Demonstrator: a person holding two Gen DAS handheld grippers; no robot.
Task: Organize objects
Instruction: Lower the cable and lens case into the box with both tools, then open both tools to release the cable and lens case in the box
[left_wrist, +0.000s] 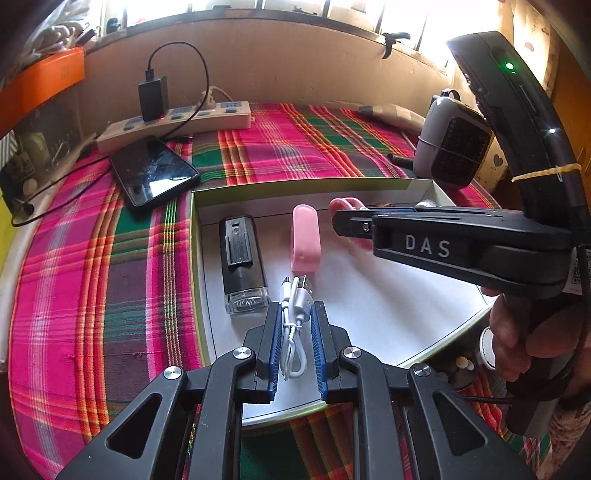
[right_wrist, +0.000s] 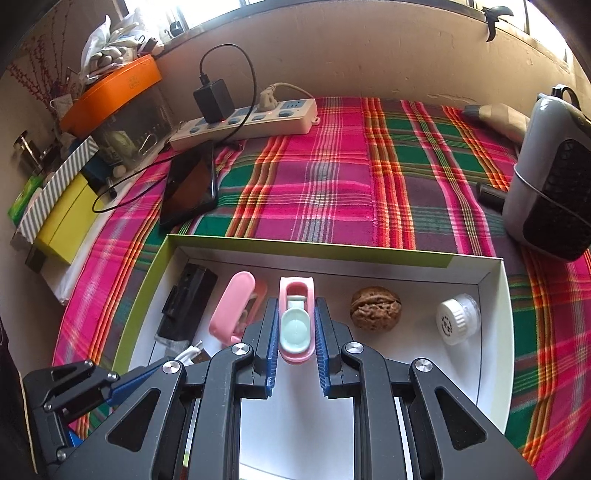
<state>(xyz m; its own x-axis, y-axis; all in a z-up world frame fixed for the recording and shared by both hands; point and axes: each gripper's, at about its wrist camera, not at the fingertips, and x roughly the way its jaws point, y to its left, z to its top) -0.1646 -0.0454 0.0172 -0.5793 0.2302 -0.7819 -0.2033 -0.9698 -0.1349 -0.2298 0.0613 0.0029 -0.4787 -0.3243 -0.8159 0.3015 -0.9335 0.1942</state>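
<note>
The shallow white box (right_wrist: 495, 302) sits on the plaid cloth (right_wrist: 332, 177) of the desk, its far wall low and its right wall close by the grey heater (right_wrist: 546, 192). Behind it the cloth lies bare up to the power strip (right_wrist: 251, 123) and the dark phone (right_wrist: 190, 188).

Inside, along the far wall, lie a black rectangular device (left_wrist: 242, 258), a pink clip (right_wrist: 232, 306), a walnut (right_wrist: 375, 307) and a small white capped jar (right_wrist: 456, 317), each apart from the next. The near floor of the box is open white.

The left claw (left_wrist: 295, 328) is clamped on a coiled white cable (left_wrist: 293, 332), low over the box floor just beside the black device. The right claw (right_wrist: 295, 328) is clamped on a pink and pale-green case (right_wrist: 295, 325), held over the gap between the pink clip and the walnut. A hand (left_wrist: 517, 339) grips the right tool's handle at the box's right edge.
</note>
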